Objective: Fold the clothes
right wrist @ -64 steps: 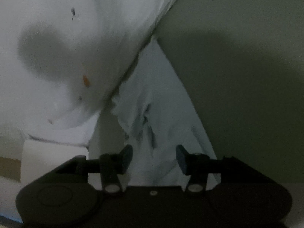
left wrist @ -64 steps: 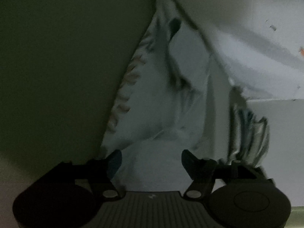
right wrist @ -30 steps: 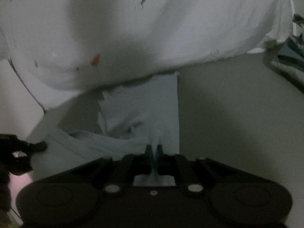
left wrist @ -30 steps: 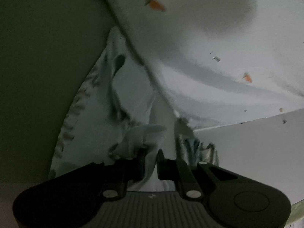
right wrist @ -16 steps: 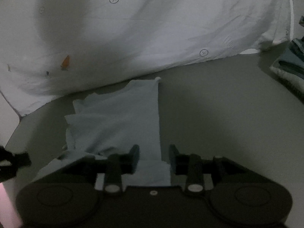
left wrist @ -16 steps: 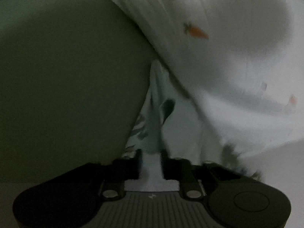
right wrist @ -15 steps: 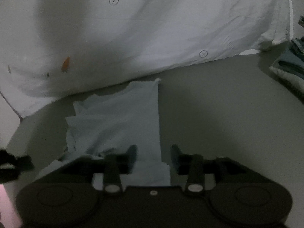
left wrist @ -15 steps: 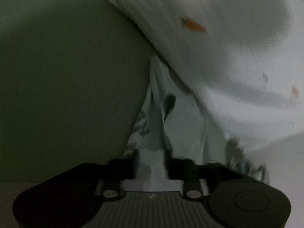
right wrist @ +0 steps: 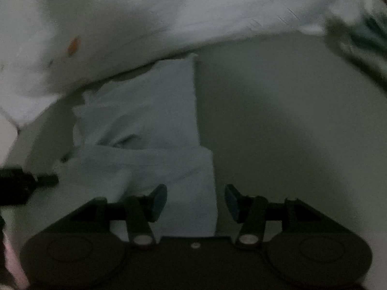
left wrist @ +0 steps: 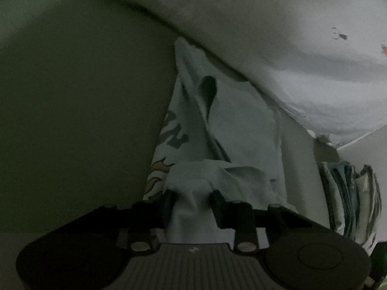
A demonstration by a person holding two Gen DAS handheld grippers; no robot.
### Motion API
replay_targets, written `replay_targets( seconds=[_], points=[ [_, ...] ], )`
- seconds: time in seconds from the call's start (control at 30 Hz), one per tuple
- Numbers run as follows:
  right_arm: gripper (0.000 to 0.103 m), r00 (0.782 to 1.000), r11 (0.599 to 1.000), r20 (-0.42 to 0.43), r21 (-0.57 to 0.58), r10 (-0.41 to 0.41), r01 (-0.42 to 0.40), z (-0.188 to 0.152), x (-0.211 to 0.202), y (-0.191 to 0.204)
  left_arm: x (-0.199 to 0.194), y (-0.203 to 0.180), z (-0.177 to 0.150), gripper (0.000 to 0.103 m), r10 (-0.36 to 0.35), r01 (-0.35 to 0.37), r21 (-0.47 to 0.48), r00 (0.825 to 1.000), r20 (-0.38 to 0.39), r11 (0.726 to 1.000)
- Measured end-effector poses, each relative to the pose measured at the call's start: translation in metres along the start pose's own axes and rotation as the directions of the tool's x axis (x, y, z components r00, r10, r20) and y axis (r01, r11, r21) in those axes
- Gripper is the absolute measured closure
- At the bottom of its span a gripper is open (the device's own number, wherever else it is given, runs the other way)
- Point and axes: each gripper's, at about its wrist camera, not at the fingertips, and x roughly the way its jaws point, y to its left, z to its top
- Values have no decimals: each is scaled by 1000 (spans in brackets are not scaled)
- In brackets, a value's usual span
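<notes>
On the grey-green desk (right wrist: 278,120), just under the hem of a white carrot-print sheet (left wrist: 278,31), lies the pale blue garment (right wrist: 145,120), its near end doubled over. The left tool (left wrist: 192,199) is closing with a bunch of that cloth between its fingers, while the right tool (right wrist: 196,199) stands released over the folded edge. A fold seems in hand; next, both tools likely need a firm pinch on the edge.

Pale-blue printed garment (left wrist: 232,125), partly folded
</notes>
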Motion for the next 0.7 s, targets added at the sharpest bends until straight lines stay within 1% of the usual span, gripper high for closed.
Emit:
replay_targets(
  seconds=[0.03,0.07,0.1,0.13,0.17,0.2,0.23,0.27,0.33,0.4,0.43,0.5,0.57,0.63,0.7],
  points=[
    [49,1000,997,22,-72,7,-5,4,-1,12,-2,-1,-2,66,3,-3,27,1000,-4,1000],
    [49,999,990,43,-144,16,-9,8,-1,25,-3,-3,-5,62,19,-18,47,1000,-6,999],
    [49,998,978,61,-210,24,-11,11,0,36,-4,-2,-8,59,31,-30,57,999,-11,998],
    [49,996,960,81,-280,33,-9,14,2,49,-5,1,-10,58,39,-38,46,999,-15,998],
    [49,994,938,98,-347,46,-10,16,6,63,-8,5,-12,49,49,-49,4,999,-8,999],
    [49,992,916,108,-401,61,-13,18,10,74,-12,10,-13,37,53,-53,-40,999,6,998],
    [49,991,893,111,-449,76,-18,20,15,85,-16,15,-14,33,50,-48,-74,998,31,996],
    [49,990,872,108,-489,89,-25,22,20,96,-18,17,-14,28,50,-46,-86,997,50,995],
    [49,989,837,105,-547,106,-31,26,30,116,-18,19,-11,26,80,-75,-78,995,57,994],
    [48,989,805,95,-592,115,-37,29,42,131,-16,21,-8,25,117,-114,-54,992,52,992],
    [48,989,788,84,-614,121,-44,30,47,137,-15,22,-7,23,130,-128,-49,991,44,991],
    [45,989,749,56,-660,134,-64,32,57,150,-13,29,-8,19,129,-127,-76,991,28,989],
    [44,989,708,33,-701,145,-81,34,66,161,-15,36,-9,18,104,-100,-102,994,36,990],
    [44,987,672,15,-734,162,-99,36,73,169,-15,38,-9,18,90,-86,-98,995,35,991],
    [43,982,635,-13,-761,188,-132,39,78,176,-14,37,-9,15,86,-83,-80,996,31,993]
  ],
)
